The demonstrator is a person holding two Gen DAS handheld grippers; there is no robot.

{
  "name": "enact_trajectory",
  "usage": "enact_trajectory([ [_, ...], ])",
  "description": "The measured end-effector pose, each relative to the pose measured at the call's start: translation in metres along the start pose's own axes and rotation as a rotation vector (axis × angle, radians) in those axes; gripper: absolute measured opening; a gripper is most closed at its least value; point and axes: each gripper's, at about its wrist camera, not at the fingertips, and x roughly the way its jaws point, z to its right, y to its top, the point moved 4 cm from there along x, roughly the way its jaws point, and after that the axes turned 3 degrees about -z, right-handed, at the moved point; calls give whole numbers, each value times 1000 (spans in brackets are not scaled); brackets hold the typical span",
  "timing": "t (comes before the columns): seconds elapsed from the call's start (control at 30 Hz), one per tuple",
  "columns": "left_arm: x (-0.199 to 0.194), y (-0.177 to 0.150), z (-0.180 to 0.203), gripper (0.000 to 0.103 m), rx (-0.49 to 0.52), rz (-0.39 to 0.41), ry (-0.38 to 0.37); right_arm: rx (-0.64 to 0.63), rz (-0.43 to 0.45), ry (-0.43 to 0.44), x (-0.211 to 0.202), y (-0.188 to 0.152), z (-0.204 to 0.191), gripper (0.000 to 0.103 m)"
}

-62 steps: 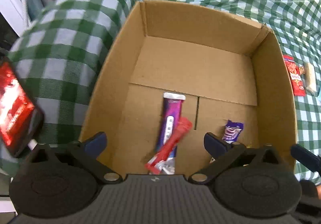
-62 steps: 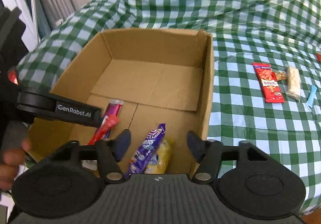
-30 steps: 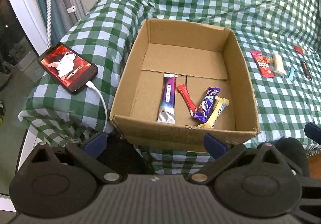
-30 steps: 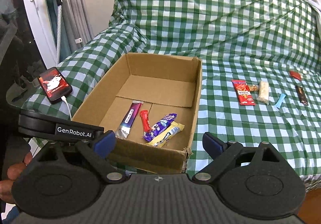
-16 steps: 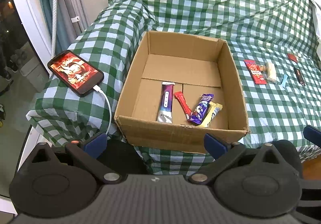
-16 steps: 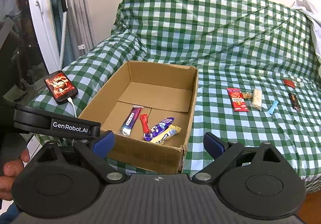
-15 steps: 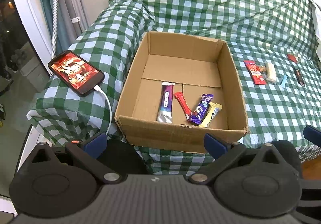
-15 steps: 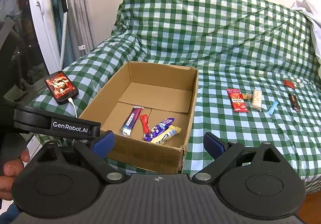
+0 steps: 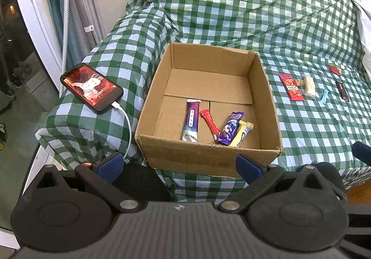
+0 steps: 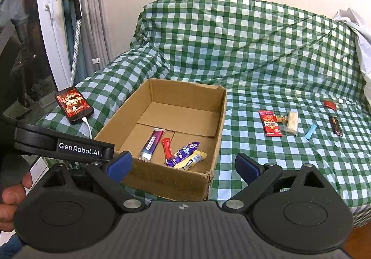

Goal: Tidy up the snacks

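Above the bed's near edge I am holding both grippers (image 9: 179, 165) (image 10: 183, 165) spread and empty, surveying four snacks (image 9: 228, 135) in the box (image 9: 208, 154) and loose ones (image 10: 270, 123) beside it.

Green-white checked cloth-covered bed (image 10: 266, 55) carries open brown cardboard box (image 10: 129, 124) ahead; black smartphone (image 10: 74, 105) far left; loose wrapped snacks (image 10: 270, 123) scattered well right.

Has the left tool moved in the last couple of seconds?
Yes. The left tool has pulled back and up from the cardboard box: earlier its fingers sat inside the box, now the whole box lies ahead of them.
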Motion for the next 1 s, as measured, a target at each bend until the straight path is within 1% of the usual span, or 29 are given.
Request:
enact_trajectory([
  [0.43, 0, -1, -2, 103, 4, -11, 2, 1, -4, 2, -1, -1, 3, 96],
  [0.67, 5, 0, -3, 103, 11, -23, 5, 15, -25, -4, 3, -6, 7, 98],
  [1.0, 13, 0, -1, 103, 19, -37, 7, 24, -42, -1, 7, -8, 7, 98],
])
